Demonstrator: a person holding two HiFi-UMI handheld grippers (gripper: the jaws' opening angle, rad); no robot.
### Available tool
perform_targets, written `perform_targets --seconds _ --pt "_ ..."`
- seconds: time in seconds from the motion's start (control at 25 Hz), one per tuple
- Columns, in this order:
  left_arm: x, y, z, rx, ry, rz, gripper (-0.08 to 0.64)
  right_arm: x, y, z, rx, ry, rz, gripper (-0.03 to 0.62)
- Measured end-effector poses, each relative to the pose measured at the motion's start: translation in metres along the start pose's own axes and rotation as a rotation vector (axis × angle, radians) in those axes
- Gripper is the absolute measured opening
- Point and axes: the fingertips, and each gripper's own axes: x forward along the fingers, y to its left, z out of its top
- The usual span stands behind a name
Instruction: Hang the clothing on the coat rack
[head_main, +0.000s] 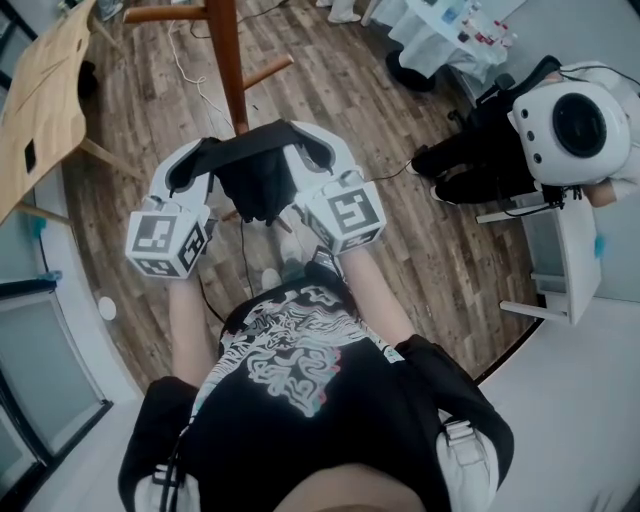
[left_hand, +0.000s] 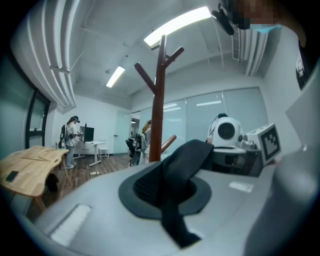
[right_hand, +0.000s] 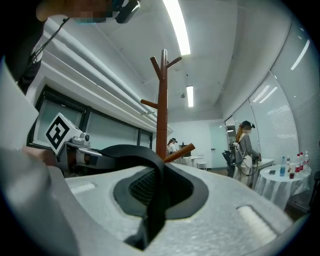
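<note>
A black garment (head_main: 255, 182) hangs stretched between my two grippers, in front of the person's chest. My left gripper (head_main: 207, 152) is shut on its left edge, and in the left gripper view a black strip of the garment (left_hand: 176, 176) runs pinched across the dark pad. My right gripper (head_main: 300, 142) is shut on the right edge, where the garment (right_hand: 156, 186) is clamped the same way. The brown wooden coat rack (head_main: 228, 62) stands just beyond the garment. Its pole (left_hand: 158, 105) and forked pegs (right_hand: 163, 65) rise ahead of both grippers. A low peg (head_main: 268, 72) points right.
A light wooden table (head_main: 40, 90) stands at the left. At the right is a white round-headed machine (head_main: 565, 125) over a white stand (head_main: 565, 265). A white-clothed table (head_main: 440, 30) with bottles is at the far right. A cable (head_main: 190, 75) lies on the floor. People stand in the background.
</note>
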Motion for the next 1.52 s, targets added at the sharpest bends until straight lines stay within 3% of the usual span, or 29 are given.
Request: perform_targets --seconds 0.52,0.88,1.52 --pt "0.012 0.02 0.015 0.031 0.021 0.006 0.002 0.027 -0.007 0.012 0.005 -0.033 0.091 0.021" --pt "0.031 0.042 0.019 0.028 0.029 0.001 0.002 0.053 -0.018 0.014 -0.012 -0.036 0.087 0.021" --pt "0.06 0.062 -0.029 -0.027 0.107 0.007 0.002 0.078 -0.033 -0.036 0.054 0.043 0.081 0.021"
